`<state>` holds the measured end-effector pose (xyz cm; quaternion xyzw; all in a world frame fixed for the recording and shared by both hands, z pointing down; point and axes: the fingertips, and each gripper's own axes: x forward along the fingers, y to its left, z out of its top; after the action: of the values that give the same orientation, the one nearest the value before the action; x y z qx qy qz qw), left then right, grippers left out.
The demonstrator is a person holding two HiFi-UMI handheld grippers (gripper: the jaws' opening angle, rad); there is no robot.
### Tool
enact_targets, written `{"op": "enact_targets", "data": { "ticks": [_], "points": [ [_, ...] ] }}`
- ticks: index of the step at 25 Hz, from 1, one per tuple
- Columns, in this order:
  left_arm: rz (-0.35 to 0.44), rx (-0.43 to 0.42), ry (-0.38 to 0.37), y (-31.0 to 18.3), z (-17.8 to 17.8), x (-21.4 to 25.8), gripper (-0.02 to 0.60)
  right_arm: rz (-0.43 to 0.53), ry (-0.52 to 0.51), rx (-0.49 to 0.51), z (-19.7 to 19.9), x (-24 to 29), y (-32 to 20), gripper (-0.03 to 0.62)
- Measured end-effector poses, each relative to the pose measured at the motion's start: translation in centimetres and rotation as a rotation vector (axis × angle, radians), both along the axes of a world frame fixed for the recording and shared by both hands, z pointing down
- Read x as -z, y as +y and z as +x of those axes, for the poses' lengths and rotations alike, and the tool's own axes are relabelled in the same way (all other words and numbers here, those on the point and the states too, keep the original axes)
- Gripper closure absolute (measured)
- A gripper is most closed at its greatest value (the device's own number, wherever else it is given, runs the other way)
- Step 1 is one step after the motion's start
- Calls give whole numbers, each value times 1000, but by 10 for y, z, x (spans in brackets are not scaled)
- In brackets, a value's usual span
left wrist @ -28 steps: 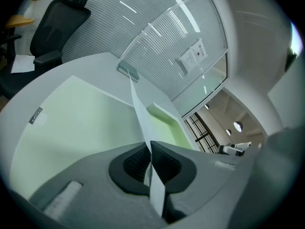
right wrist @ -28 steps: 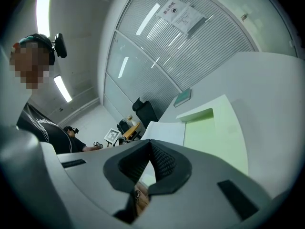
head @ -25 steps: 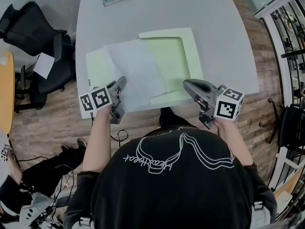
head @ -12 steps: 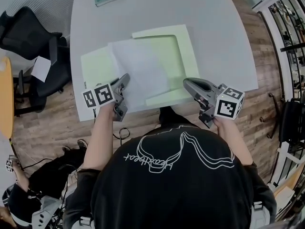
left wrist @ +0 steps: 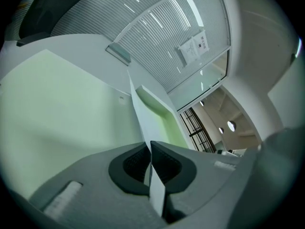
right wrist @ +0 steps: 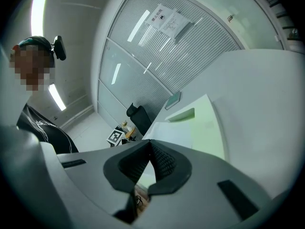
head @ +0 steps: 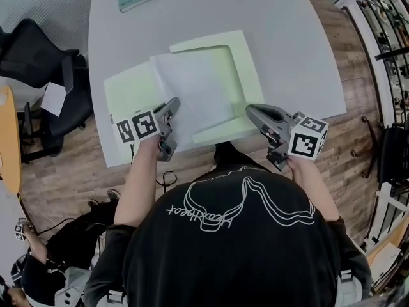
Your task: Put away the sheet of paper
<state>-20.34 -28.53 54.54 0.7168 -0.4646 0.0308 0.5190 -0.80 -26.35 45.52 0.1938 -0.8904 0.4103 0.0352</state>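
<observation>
Left gripper view: the left hand-held gripper (left wrist: 149, 147) pinches the near edge of the thin white paper sheet (left wrist: 142, 109), which is draped over a pale-green folder (head: 248, 75); the right hand-held gripper (right wrist: 149, 146) is closed, empty. Light, floppy paper likely suits this edge grip.

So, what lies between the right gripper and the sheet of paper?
Only the open green folder. In the head view, its bare inside fills the stretch between the right gripper and the sheet of paper.

Right tool (right wrist: 149, 144), jaws together and empty; beyond, sheet of paper (right wrist: 167, 131) on green folder (right wrist: 210, 123), white table (right wrist: 267, 80)
</observation>
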Motion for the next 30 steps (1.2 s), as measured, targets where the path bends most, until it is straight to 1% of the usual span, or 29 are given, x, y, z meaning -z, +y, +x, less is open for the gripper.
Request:
{"op": "enact_targets", "data": {
  "ticks": [18, 27, 30],
  "points": [
    [-21, -70, 27, -24, 52, -13, 571, -29, 6, -51, 23, -13, -6, 585],
    [-38, -100, 34, -27, 62, -19, 571, -40, 4, -57, 25, -16, -7, 585],
    [-40, -111, 19, -28, 65, -20, 571, -43, 5, -54, 25, -17, -8, 585]
  ]
}}
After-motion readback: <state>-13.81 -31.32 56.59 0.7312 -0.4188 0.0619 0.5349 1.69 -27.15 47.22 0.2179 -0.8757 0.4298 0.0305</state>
